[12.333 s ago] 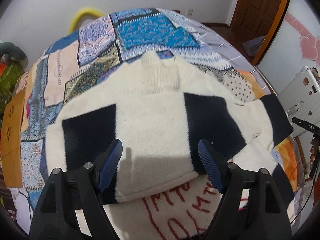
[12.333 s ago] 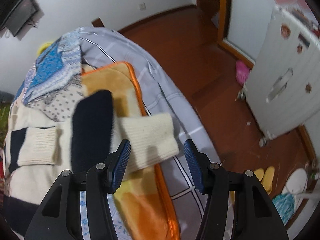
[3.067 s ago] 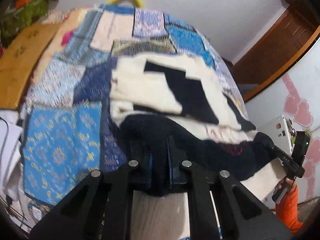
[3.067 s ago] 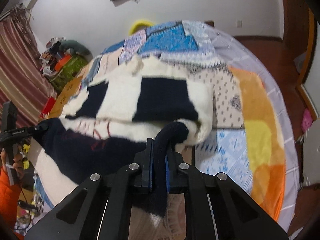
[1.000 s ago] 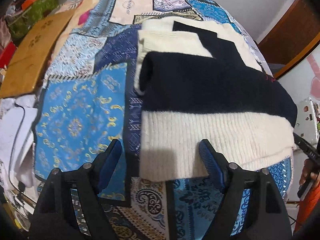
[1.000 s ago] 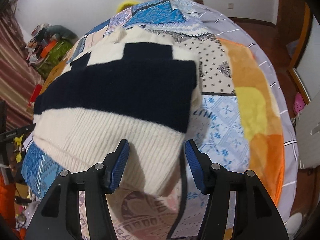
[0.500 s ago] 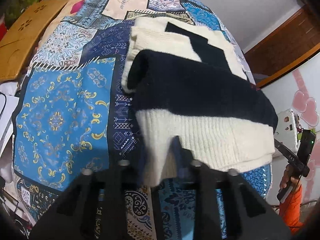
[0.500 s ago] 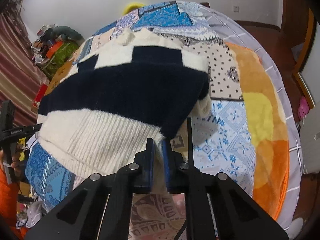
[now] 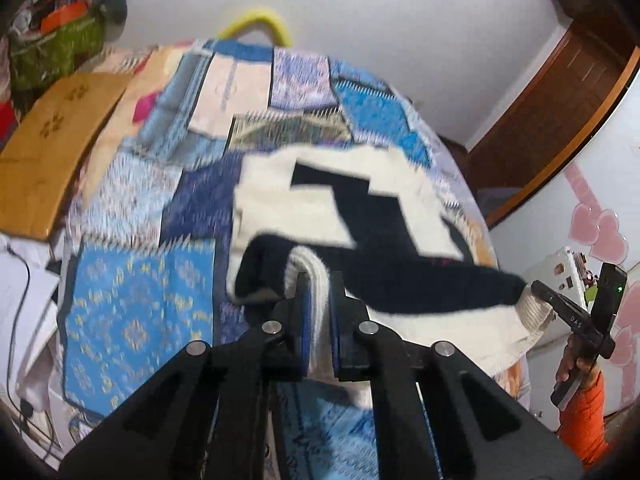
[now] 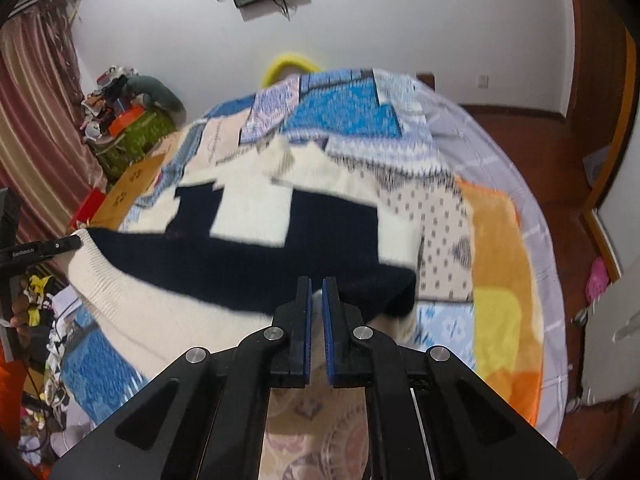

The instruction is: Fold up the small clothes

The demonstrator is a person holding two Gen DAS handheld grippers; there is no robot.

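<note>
A cream and navy knitted sweater [image 9: 360, 200] lies folded on the patchwork bed [image 9: 132, 320]. My left gripper [image 9: 319, 316] is shut on the sweater's cream ribbed hem at its near left corner and holds it lifted. My right gripper [image 10: 316, 312] is shut on the hem at the near right corner of the sweater [image 10: 256, 216], also lifted. The hem [image 10: 160, 312] hangs stretched between the two grippers above the bed. The right gripper also shows at the right edge of the left wrist view [image 9: 556, 304].
An orange and yellow blanket [image 10: 500, 280] covers the bed's right side. A brown cardboard box [image 9: 44, 148] and a green bag [image 9: 52, 52] stand left of the bed. A wooden door [image 9: 560, 100] is at the right, and a white cabinet [image 10: 616, 336] stands on the floor.
Both grippers have closed on the sweater's near hem corners and lifted them up off the bed. A second ago both were open above the folded sweater.
</note>
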